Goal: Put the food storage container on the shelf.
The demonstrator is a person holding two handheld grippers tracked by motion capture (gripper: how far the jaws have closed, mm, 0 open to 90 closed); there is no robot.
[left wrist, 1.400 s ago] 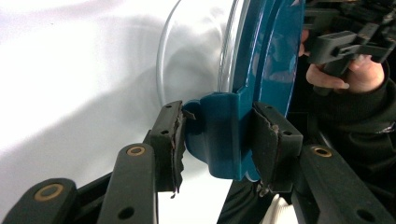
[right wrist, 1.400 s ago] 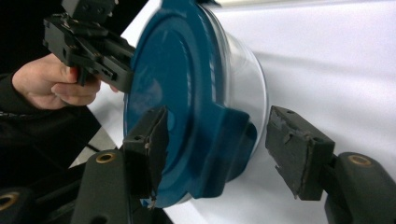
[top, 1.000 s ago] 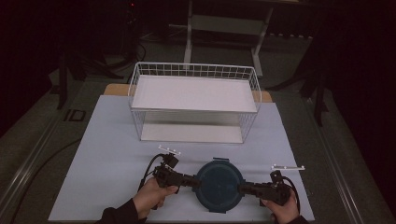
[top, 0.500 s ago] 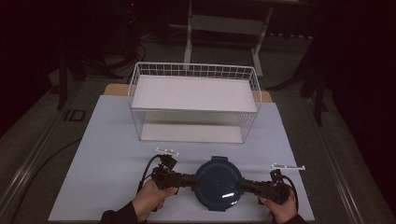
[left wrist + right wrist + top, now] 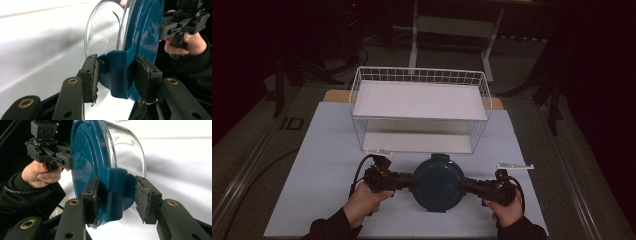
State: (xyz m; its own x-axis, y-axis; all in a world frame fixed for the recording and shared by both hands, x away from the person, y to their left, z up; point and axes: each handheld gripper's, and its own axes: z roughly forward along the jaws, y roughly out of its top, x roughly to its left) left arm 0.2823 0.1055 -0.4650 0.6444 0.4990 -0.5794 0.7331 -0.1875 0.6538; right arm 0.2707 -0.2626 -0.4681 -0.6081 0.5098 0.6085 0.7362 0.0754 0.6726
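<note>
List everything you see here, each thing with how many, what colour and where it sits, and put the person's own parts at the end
container: one, clear glass bowl under a teal lid with side clips, near edge of the table, clamped from both sides
wire basket: one, white, two-tier with flat white shelves, standing beyond the container at the table's middle
table sheet: one, pale grey-white, covering the table top
small bracket: one, white, lying on the sheet to the right of the container
left gripper: one, black, jaws shut on the lid's left clip
right gripper: one, black, left pad pressing the lid's right clip, the right pad seems slightly off
hands: two, in dark sleeves, at the bottom edge of the high view
</note>
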